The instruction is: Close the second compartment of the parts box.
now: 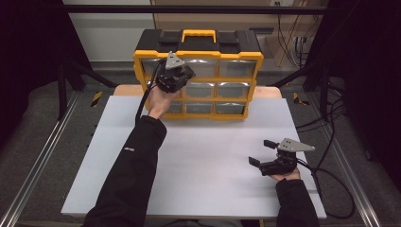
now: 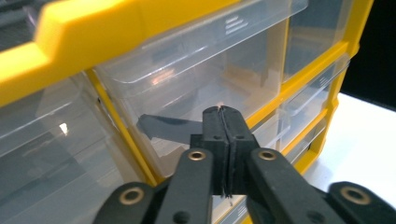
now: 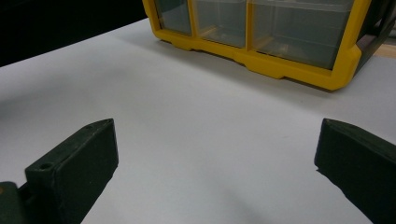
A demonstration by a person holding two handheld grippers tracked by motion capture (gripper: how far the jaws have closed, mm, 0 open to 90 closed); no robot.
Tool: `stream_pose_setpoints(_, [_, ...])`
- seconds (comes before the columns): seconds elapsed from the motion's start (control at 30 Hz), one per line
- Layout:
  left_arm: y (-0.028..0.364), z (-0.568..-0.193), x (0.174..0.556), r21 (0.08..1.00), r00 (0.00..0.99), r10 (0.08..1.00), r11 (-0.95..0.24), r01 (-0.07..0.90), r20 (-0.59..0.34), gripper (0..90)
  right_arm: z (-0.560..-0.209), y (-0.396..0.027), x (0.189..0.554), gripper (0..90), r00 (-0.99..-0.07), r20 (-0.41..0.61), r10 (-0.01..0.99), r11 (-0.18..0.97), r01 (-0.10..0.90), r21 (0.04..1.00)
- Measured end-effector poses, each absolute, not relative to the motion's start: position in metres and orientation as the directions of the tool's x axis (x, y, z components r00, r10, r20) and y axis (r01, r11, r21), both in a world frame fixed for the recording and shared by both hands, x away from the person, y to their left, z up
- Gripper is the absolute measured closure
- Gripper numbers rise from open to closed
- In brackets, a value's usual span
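Observation:
A yellow-and-black drawer organizer (image 1: 236,56) with clear plastic drawers stands upright at the far side of the white table top (image 1: 203,156). My left gripper (image 1: 161,81) is raised against the organizer's left column of drawers. In the left gripper view its jaws (image 2: 223,115) are pressed together, pads touching, with nothing visible between them, just in front of a clear drawer front (image 2: 196,65). A dark shape shows through that drawer's plastic. My right gripper (image 1: 263,152) rests low over the near right of the table, jaws wide open (image 3: 217,140) and empty, pointing toward the organizer (image 3: 280,65).
Cables trail off the table's right side (image 1: 331,179). Metal rails (image 1: 38,161) run along both sides of the table, and dark frame posts stand at the back corners. The person's sleeved left forearm (image 1: 135,165) crosses the left half of the table.

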State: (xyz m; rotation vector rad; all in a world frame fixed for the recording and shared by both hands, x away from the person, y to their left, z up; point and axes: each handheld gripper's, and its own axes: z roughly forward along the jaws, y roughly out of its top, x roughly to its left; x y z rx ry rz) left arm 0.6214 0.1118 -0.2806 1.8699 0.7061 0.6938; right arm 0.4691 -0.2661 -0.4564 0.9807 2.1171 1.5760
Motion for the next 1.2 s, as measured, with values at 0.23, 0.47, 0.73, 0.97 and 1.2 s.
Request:
stream_pose_setpoints(0.23, [0.121,-0.284,0.608,0.936,0.682,0.723,-0.308,0.173,0.112,55.3,-0.457,-0.266,0.469,0.1,-0.711,0.139,0.69,0.154,0.331,0.931])
stream_pose_setpoints(0.47, [0.131,-0.293,0.599,0.938,0.714,0.698,-0.282,0.201,0.057,34.5,-0.458,-0.265,0.469,0.1,-0.71,0.139,0.69,0.157,0.334,0.93])
stream_pose_setpoints(0.73, [0.145,-0.3,0.584,0.943,0.739,0.673,-0.266,0.202,0.032,17.3,-0.458,-0.265,0.47,0.1,-0.71,0.139,0.691,0.157,0.335,0.929])
stream_pose_setpoints(0.97, [0.16,-0.305,0.569,0.949,0.756,0.654,-0.245,0.199,0.01,4.4,-0.458,-0.265,0.47,0.1,-0.709,0.138,0.692,0.157,0.335,0.929])
stream_pose_setpoints(1.2, [0.173,-0.315,0.552,0.954,0.773,0.635,-0.229,0.193,-0.004,2.4,-0.458,-0.265,0.47,0.1,-0.709,0.138,0.691,0.158,0.335,0.929])
